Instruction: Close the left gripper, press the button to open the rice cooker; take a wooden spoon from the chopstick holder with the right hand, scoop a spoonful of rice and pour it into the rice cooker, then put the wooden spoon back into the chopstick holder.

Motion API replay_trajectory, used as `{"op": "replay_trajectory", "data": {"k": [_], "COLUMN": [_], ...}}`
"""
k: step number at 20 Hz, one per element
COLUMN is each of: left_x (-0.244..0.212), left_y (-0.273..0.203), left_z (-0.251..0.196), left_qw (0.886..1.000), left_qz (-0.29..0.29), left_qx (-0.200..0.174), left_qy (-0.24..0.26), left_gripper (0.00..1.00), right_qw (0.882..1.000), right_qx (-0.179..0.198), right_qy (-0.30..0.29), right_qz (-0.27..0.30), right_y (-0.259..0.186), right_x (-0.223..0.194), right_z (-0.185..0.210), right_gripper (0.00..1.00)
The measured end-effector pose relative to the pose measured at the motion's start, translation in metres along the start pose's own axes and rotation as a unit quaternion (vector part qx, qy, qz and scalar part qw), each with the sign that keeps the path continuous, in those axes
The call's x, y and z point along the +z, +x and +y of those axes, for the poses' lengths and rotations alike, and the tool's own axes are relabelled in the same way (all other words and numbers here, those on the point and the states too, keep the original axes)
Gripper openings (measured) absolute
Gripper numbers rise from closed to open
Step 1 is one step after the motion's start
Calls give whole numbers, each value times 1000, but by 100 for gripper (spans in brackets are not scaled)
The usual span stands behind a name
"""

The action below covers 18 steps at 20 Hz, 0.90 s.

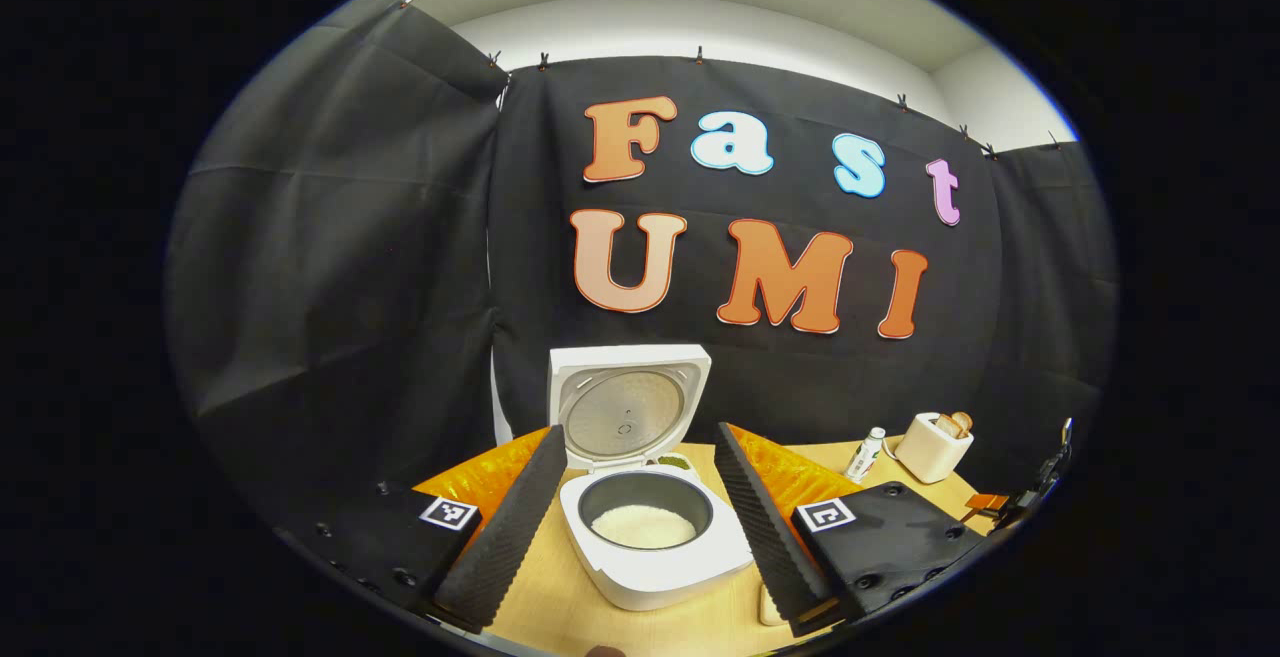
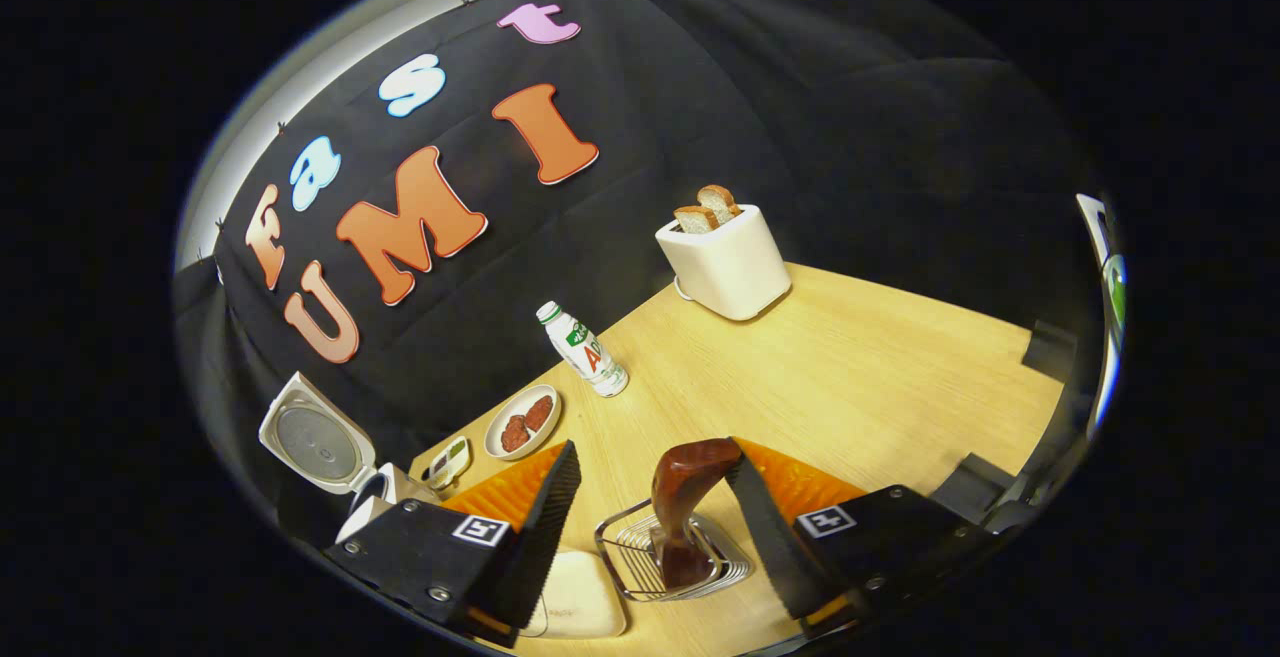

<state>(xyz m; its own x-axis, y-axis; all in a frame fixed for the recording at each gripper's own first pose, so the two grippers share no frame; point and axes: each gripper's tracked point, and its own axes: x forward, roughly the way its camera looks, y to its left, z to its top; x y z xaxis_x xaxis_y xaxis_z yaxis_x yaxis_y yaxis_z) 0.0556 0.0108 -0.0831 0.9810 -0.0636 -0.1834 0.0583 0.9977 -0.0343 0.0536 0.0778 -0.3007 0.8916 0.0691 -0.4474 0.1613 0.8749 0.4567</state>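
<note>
The white rice cooker (image 1: 655,562) stands on the wooden table with its lid (image 1: 625,407) swung up, and white rice lies in the dark inner pot (image 1: 645,522). My left gripper (image 1: 640,432) is open above it, one finger on each side of the cooker, touching nothing. The dark wooden spoon (image 2: 685,497) stands upright in the wire chopstick holder (image 2: 630,562). My right gripper (image 2: 652,447) is open around the spoon's top, which sits close against the right finger (image 2: 760,517); the left finger is well apart from it. The cooker (image 2: 320,447) also shows at the far left.
A white toaster (image 2: 725,257) with bread slices stands at the back by the cloth wall, and a small bottle (image 2: 585,349) stands nearer. A plate (image 2: 522,422) of brown pieces and a small dish (image 2: 450,457) lie beside the cooker. A white dish (image 2: 575,597) sits by the holder.
</note>
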Motion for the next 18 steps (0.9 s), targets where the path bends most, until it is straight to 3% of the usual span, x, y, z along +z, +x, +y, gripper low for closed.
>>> {"op": "replay_trajectory", "data": {"k": [1, 8, 12, 18], "left_x": [2, 20, 47, 91], "left_y": [2, 27, 56, 121], "left_z": [-3, -2, 0, 7], "left_qw": [1000, 1000, 999, 1000], "left_qz": [-1, -4, -12, 11], "left_qx": [0, 18, 24, 26], "left_qy": [-1, -11, -19, 2], "left_gripper": [100, 100, 100, 100], "right_qw": [1000, 992, 987, 986], "right_qx": [-7, -61, -53, -39], "right_qy": [-13, -104, -142, -142], "right_qz": [-3, -34, -54, -74], "right_y": [-2, -17, -30, -40], "right_x": [6, 58, 88, 113], "right_z": [-2, -14, 0, 15], "right_gripper": [94, 94, 95, 95]}}
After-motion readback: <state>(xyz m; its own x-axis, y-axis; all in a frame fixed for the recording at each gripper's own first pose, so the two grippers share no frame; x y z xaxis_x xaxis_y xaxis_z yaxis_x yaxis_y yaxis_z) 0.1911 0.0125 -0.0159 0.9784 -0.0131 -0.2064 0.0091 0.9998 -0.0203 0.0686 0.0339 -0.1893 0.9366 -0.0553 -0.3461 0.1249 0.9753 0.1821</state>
